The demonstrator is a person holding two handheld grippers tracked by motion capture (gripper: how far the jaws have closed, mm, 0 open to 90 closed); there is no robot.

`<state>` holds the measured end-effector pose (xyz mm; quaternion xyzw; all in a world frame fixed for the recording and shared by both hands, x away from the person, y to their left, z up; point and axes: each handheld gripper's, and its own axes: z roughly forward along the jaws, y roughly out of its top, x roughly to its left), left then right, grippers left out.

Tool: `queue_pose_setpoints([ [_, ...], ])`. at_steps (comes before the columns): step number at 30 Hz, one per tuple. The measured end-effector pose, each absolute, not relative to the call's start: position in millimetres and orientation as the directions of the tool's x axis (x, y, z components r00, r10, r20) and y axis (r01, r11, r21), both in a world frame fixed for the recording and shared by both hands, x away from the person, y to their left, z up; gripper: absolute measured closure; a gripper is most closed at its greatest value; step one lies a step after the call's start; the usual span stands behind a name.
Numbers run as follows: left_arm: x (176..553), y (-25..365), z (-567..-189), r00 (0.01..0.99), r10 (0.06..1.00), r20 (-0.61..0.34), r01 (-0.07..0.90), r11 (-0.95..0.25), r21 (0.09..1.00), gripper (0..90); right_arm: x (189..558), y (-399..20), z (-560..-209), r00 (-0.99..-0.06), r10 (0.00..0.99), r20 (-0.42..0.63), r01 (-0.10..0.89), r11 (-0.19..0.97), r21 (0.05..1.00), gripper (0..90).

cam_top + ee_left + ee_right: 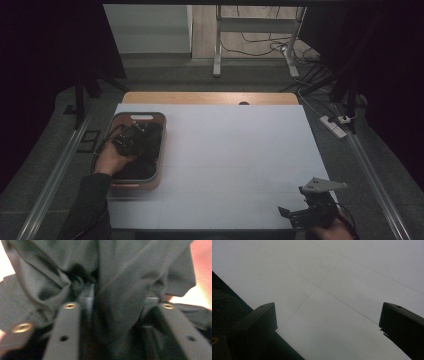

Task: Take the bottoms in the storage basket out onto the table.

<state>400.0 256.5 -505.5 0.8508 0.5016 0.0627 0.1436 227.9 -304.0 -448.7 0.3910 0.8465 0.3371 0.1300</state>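
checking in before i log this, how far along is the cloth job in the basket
Early stage. Done: the left hand-held gripper is down inside the grey plastic basket with the orange base, its jaws closed on a fold of the dark grey crumpled cloth. In hand: that grip, cloth not lifted out yet. Left: nothing lies on the white table top, and the right hand-held gripper waits open over its near edge.

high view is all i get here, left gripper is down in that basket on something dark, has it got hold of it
Observer: Yes. In the left gripper view, a fold of dark grey cloth sits pinched between the left gripper jaws.
Operator: is it one piece or a pile
Observer: I can't tell; the cloth lies bunched in deep creases.
Operator: right gripper carrying anything
Observer: No. The right gripper has its jaws wide apart over the bare white table.
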Motion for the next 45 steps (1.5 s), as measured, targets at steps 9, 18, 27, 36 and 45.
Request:
queue_pose_setpoints([
  [9,398.8,259.1,-504.8,0.472,0.88,-0.06,0.841,-0.429,0.33,69.7,227.4,-303.7,-448.6,-0.665,0.746,0.04,0.568,0.47,0.675,1.5],
  [18,399.5,261.1,-502.1,0.456,0.886,-0.083,0.851,-0.407,0.331,69.6,226.7,-303.4,-448.4,-0.669,0.743,0.038,0.565,0.473,0.676,1.5],
  [27,396.1,268.4,-487.1,0.418,0.897,-0.145,0.868,-0.347,0.354,70.6,226.0,-303.5,-448.1,-0.671,0.741,0.036,0.562,0.476,0.677,1.5],
  [36,391.2,272.1,-467.5,0.425,0.89,-0.166,0.856,-0.336,0.393,70.8,225.8,-303.5,-448.0,-0.673,0.739,0.032,0.559,0.48,0.676,1.5],
  [45,386.1,274.2,-446.0,0.452,0.877,-0.166,0.842,-0.357,0.404,71.1,226.4,-303.7,-448.5,-0.666,0.745,0.038,0.567,0.472,0.675,1.5],
])
